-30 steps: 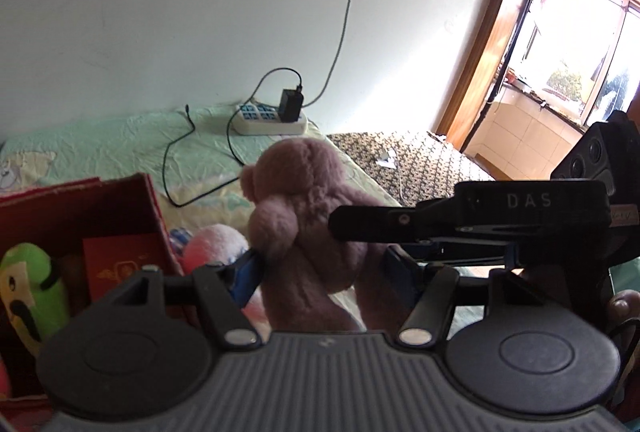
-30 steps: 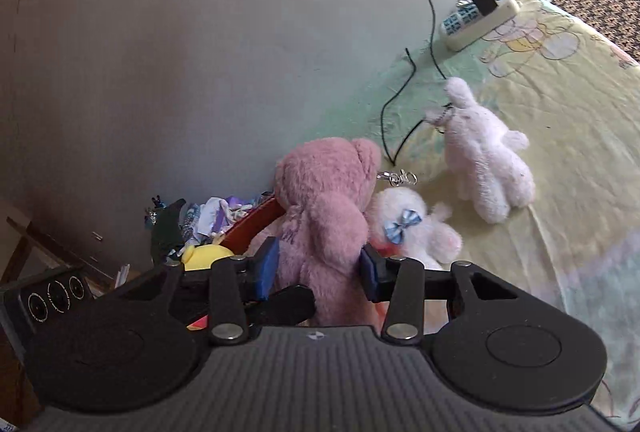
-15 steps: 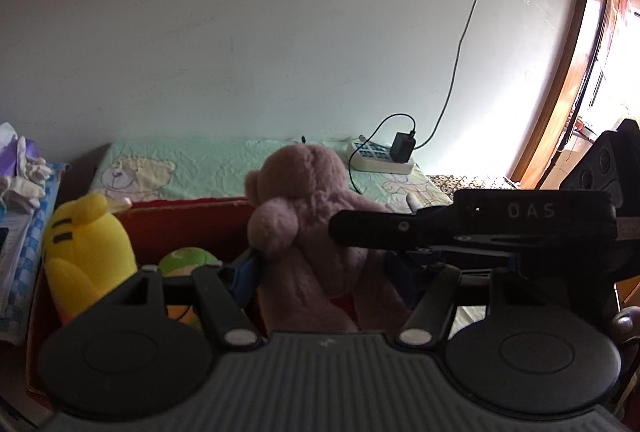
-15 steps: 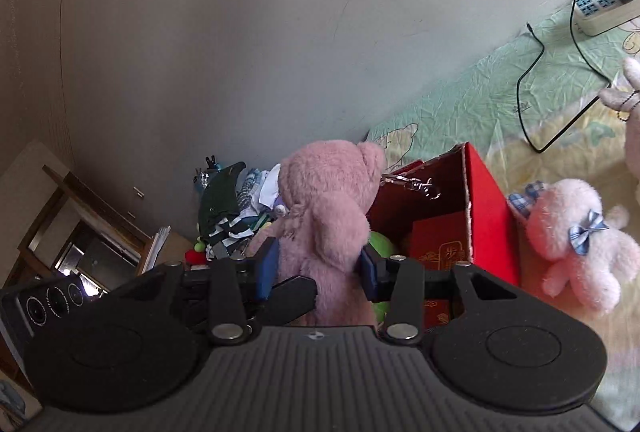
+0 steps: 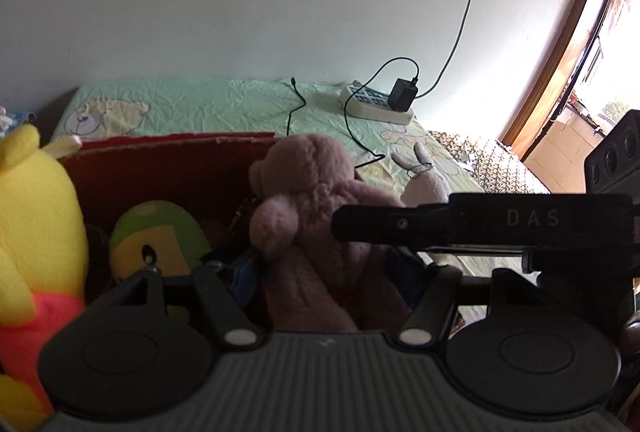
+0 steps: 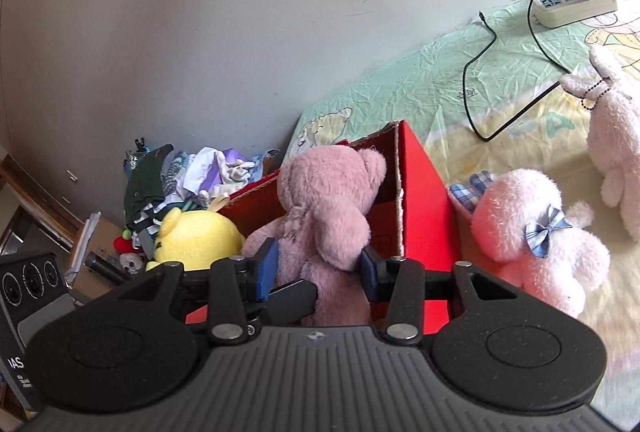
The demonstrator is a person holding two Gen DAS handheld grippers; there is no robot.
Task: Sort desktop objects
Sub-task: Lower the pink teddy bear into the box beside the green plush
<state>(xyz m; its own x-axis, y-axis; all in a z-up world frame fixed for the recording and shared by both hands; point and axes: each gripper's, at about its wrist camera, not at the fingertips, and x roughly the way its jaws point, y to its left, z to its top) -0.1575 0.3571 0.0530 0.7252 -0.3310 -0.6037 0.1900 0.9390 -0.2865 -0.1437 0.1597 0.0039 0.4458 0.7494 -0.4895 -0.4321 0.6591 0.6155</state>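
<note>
A mauve plush bear [image 5: 320, 216] [image 6: 324, 216] is held by both grippers over the open red box [image 6: 420, 199] [image 5: 168, 167]. My left gripper [image 5: 328, 272] is shut on the bear's body. My right gripper [image 6: 318, 266] is shut on it too, and its black finger crosses the left wrist view. A yellow plush [image 6: 196, 236] [image 5: 36, 216] and a green plush [image 5: 160, 236] sit in the box. A pink plush with a blue bow [image 6: 532, 232] and a white rabbit plush [image 6: 616, 135] [image 5: 424, 175] lie on the green sheet right of the box.
A white power strip [image 6: 576, 3] [image 5: 376, 107] with a black charger and cable lies at the back by the wall. A pile of clothes [image 6: 180, 175] sits left of the box. A doorway [image 5: 576, 43] is at the right.
Both grippers have carried the bear left from above the sheet to over the red box and lowered it toward the box. The grip has not changed.
</note>
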